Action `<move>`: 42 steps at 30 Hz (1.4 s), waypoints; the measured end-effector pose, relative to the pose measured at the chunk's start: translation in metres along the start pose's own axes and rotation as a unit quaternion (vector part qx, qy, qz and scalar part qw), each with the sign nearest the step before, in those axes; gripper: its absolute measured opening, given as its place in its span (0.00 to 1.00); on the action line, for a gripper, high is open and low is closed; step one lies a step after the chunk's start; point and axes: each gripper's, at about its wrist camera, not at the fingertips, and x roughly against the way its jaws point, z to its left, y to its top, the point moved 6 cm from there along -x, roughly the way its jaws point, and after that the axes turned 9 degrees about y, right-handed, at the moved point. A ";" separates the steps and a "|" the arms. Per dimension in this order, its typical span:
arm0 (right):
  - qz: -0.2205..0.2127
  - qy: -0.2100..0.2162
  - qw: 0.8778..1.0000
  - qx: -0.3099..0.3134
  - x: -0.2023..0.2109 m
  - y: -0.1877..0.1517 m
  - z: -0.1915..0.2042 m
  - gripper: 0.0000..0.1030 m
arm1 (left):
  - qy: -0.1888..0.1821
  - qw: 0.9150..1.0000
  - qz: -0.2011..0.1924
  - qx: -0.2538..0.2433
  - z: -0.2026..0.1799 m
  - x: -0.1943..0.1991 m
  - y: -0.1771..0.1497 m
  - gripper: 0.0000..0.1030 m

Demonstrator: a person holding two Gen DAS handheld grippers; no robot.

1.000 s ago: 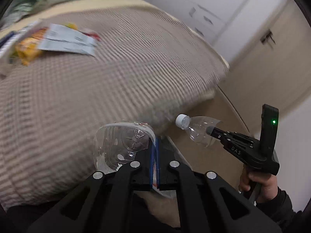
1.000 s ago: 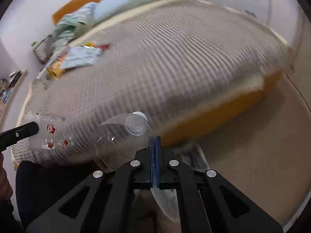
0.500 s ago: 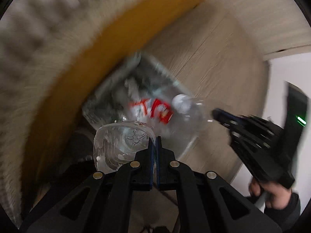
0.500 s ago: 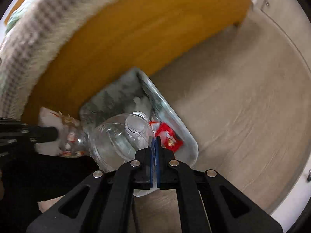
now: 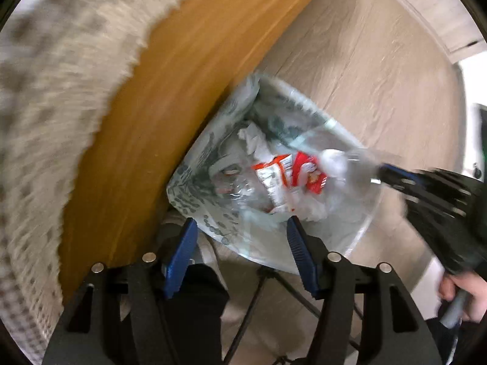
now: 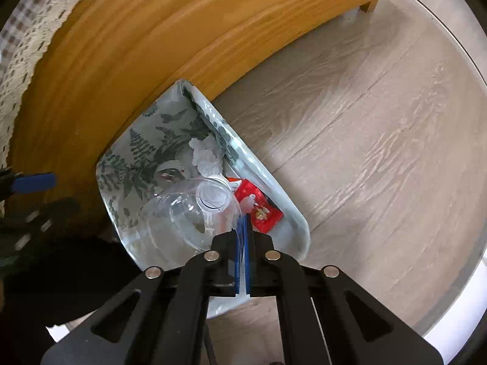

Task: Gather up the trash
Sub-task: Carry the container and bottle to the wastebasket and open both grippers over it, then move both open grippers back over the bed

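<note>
Because it is thin and nearly weightless, the clear crushed plastic bottle (image 6: pixel 188 213) dents easily; its flattened edge suits pinching, and the right gripper (image 6: pixel 242 237) clamps it there above the fern-printed bin (image 6: pixel 137 152). Opening, the left gripper (image 5: pixel 240 243) holds nothing.

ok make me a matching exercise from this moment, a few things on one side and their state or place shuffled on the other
Things:
1. left gripper
2. right gripper
3. red wrapper
4. bin

States or places:
A. lying inside the bin
B. on the floor against the wooden bed frame
C. jaws opening, nothing between them
D. shut on a clear plastic bottle

Pairs: 1-C, 2-D, 3-A, 4-B
</note>
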 end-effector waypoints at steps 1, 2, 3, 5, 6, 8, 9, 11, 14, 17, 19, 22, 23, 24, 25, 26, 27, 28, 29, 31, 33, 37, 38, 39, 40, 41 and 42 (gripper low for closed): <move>0.001 0.001 1.000 0.002 -0.003 0.003 0.002 0.02 | -0.010 1.000 -0.009 0.009 0.003 0.006 0.000 0.58; 0.003 -0.001 1.000 0.005 -0.008 0.008 0.005 0.02 | -0.023 0.999 -0.019 0.023 0.007 0.016 -0.001 0.59; 0.004 -0.002 1.000 0.006 -0.011 0.013 0.008 0.02 | -0.032 0.999 -0.025 0.036 0.011 0.023 -0.002 0.62; 0.005 0.001 1.000 0.006 -0.020 0.026 0.017 0.02 | -0.057 0.995 -0.039 0.067 0.022 0.035 -0.007 0.63; 0.003 0.007 1.000 0.010 -0.025 0.035 0.023 0.02 | -0.064 0.994 -0.039 0.083 0.030 0.037 -0.010 0.63; 0.003 0.008 1.000 0.012 -0.035 0.047 0.029 0.33 | -0.079 0.990 -0.030 0.109 0.036 0.037 -0.010 0.63; 0.008 0.002 1.000 0.010 -0.040 0.052 0.031 0.49 | -0.083 0.989 -0.026 0.118 0.038 0.035 -0.010 0.63; -0.003 -0.015 1.000 0.008 -0.042 0.061 0.033 0.60 | -0.078 0.989 -0.016 0.123 0.040 0.032 -0.008 0.63; -0.012 -0.020 1.000 0.004 -0.040 0.061 0.036 0.60 | -0.083 0.989 -0.014 0.118 0.037 0.031 -0.006 0.63; -0.013 -0.020 1.000 -0.001 -0.037 0.054 0.033 0.60 | -0.084 0.990 -0.016 0.116 0.037 0.028 -0.006 0.63; -0.011 -0.022 1.000 -0.009 -0.035 0.049 0.027 0.60 | -0.081 0.990 -0.016 0.117 0.038 0.030 -0.006 0.63; -0.006 -0.023 0.999 -0.026 -0.031 0.040 0.018 0.60 | -0.078 0.990 -0.014 0.116 0.039 0.031 -0.006 0.63; -0.006 -0.025 0.999 -0.026 -0.030 0.037 0.016 0.60 | -0.078 0.990 -0.014 0.116 0.039 0.031 -0.006 0.63; -0.007 -0.026 0.999 -0.026 -0.028 0.035 0.015 0.60 | -0.077 0.990 -0.015 0.116 0.039 0.031 -0.005 0.63; -0.006 -0.028 0.999 -0.027 -0.027 0.033 0.014 0.60 | -0.077 0.990 -0.015 0.114 0.038 0.032 -0.005 0.63; -0.005 -0.030 0.999 -0.026 -0.027 0.031 0.013 0.60 | -0.076 0.991 -0.016 0.112 0.038 0.032 -0.005 0.63; -0.005 -0.031 0.999 -0.025 -0.024 0.029 0.013 0.60 | -0.075 0.991 -0.016 0.110 0.036 0.031 -0.005 0.63; -0.007 -0.034 0.999 -0.024 -0.021 0.028 0.012 0.60 | -0.075 0.991 -0.016 0.107 0.034 0.031 -0.005 0.63; -0.008 -0.037 0.999 -0.021 -0.020 0.027 0.013 0.60 | -0.075 0.992 -0.016 0.105 0.034 0.030 -0.005 0.63; -0.010 -0.043 0.999 -0.018 -0.014 0.024 0.013 0.60 | -0.075 0.992 -0.016 0.103 0.033 0.030 -0.005 0.63; -0.010 -0.048 0.999 -0.014 -0.011 0.023 0.012 0.60 | -0.075 0.991 -0.018 0.107 0.033 0.031 -0.004 0.63; -0.013 -0.060 0.998 -0.016 0.001 0.020 0.007 0.60 | -0.077 0.991 -0.025 0.106 0.034 0.034 -0.005 0.63; -0.016 -0.061 0.998 -0.018 0.004 0.021 0.006 0.60 | -0.076 0.991 -0.029 0.103 0.034 0.037 -0.005 0.63; -0.020 -0.062 0.998 -0.019 0.010 0.021 0.006 0.60 | -0.074 0.992 -0.033 0.099 0.033 0.039 -0.004 0.63; -0.023 -0.063 0.998 -0.018 0.014 0.021 0.007 0.60 | -0.069 0.993 -0.038 0.092 0.030 0.041 -0.004 0.63; -0.029 -0.066 0.997 -0.016 0.020 0.021 0.008 0.60 | -0.063 0.993 -0.044 0.084 0.028 0.043 -0.004 0.63; -0.034 -0.068 0.997 -0.012 0.026 0.022 0.010 0.60 | -0.062 0.994 -0.051 0.080 0.027 0.047 -0.004 0.63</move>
